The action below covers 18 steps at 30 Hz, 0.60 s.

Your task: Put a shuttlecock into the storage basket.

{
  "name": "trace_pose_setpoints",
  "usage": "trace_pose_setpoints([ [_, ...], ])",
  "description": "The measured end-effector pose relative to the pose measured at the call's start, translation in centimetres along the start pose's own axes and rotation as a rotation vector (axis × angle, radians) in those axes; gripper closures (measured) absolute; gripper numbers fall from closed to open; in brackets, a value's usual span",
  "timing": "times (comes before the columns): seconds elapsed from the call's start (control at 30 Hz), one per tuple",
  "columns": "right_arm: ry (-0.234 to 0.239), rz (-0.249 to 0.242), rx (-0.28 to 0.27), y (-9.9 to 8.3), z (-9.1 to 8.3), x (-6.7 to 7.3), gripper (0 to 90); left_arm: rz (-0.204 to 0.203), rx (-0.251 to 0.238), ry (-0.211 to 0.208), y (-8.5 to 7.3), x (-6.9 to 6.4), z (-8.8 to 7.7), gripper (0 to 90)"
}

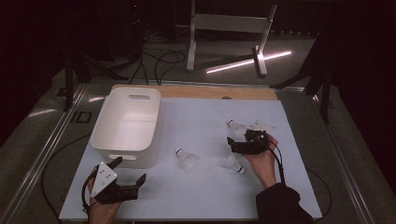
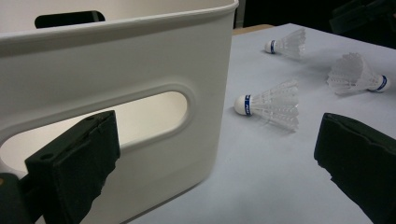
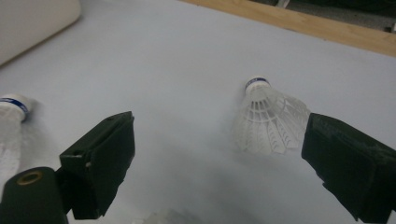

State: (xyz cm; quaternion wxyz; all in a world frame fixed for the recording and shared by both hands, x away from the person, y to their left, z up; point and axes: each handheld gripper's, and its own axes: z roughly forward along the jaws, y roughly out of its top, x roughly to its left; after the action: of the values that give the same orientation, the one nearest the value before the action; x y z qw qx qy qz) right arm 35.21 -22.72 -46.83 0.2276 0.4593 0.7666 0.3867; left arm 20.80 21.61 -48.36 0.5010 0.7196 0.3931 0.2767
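Note:
Three white shuttlecocks with blue-banded corks lie on the pale mat point(image 1: 205, 186). One shuttlecock point(image 1: 187, 159) point(image 2: 273, 103) lies mid-table, another point(image 1: 232, 164) point(image 2: 355, 74) near the right hand, and the far shuttlecock point(image 1: 236, 127) point(image 3: 268, 119) behind it. My right gripper point(image 1: 232, 145) point(image 3: 219, 163) is open just above the mat between those last two, with the far shuttlecock just inside its right jaw. My left gripper point(image 1: 129, 170) point(image 2: 215, 158) stands open and empty at the white bin's point(image 1: 126, 126) point(image 2: 140, 93) near corner.
The bin's handle slot point(image 2: 159, 116) faces the left gripper. A wooden table edge point(image 1: 196, 91) point(image 3: 327, 28) runs behind the mat. Beyond the table stand a metal frame point(image 1: 229, 28) and floor cables point(image 1: 159, 60). Open mat lies along the front edge.

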Motion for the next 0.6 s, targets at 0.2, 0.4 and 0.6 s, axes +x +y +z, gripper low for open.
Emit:
trace_pose_setpoints([
  [0.2,-0.003,0.002,0.027,-0.2,1.1,-0.4,9.8,0.000,-0.001,0.000,0.0,0.0,0.0,0.6],
  [0.4,-0.004,0.004,0.051,-0.4,2.2,-0.6,10.1,0.000,-0.001,-0.002,0.0,0.0,0.0,0.6],
  [0.6,0.000,0.022,0.060,-0.5,2.8,-1.1,11.8,0.000,-0.001,-0.003,0.0,0.0,0.0,0.6],
])
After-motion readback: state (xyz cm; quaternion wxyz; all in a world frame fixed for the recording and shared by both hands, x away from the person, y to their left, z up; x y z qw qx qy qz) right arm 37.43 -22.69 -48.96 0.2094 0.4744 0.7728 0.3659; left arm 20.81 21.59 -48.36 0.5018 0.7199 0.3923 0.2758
